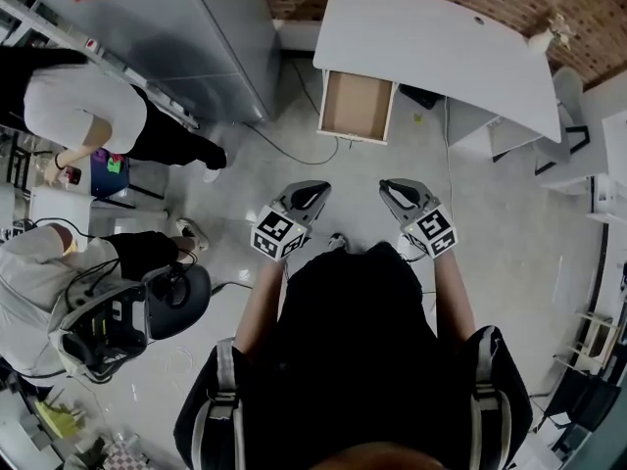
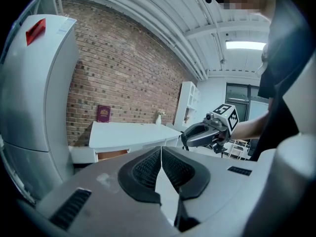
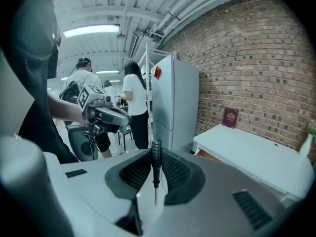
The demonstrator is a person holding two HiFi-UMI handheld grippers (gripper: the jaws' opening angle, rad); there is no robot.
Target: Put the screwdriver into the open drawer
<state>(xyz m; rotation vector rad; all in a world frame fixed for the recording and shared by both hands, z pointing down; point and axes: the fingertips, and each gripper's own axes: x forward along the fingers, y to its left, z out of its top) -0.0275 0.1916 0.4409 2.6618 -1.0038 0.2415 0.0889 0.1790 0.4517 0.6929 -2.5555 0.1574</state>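
Note:
A slim screwdriver (image 3: 156,162) with a black ribbed handle and thin metal shaft stands upright between the pads of my right gripper (image 3: 156,154), which is shut on it. In the head view the right gripper (image 1: 396,192) and left gripper (image 1: 310,194) are side by side at waist height over the floor, pointing toward a white desk (image 1: 441,47). The desk's wooden drawer (image 1: 357,106) is pulled open and looks empty. My left gripper (image 2: 161,153) is shut with nothing between its pads. The drawer front (image 2: 112,155) shows under the desk, some way ahead.
A tall grey fridge (image 1: 196,37) stands left of the desk, with a cable (image 1: 294,150) on the floor beside it. Two people (image 1: 78,116) and a black chair (image 1: 181,297) are at the left. White shelving (image 1: 612,164) is at the right. A maroon book (image 2: 103,114) leans on the brick wall.

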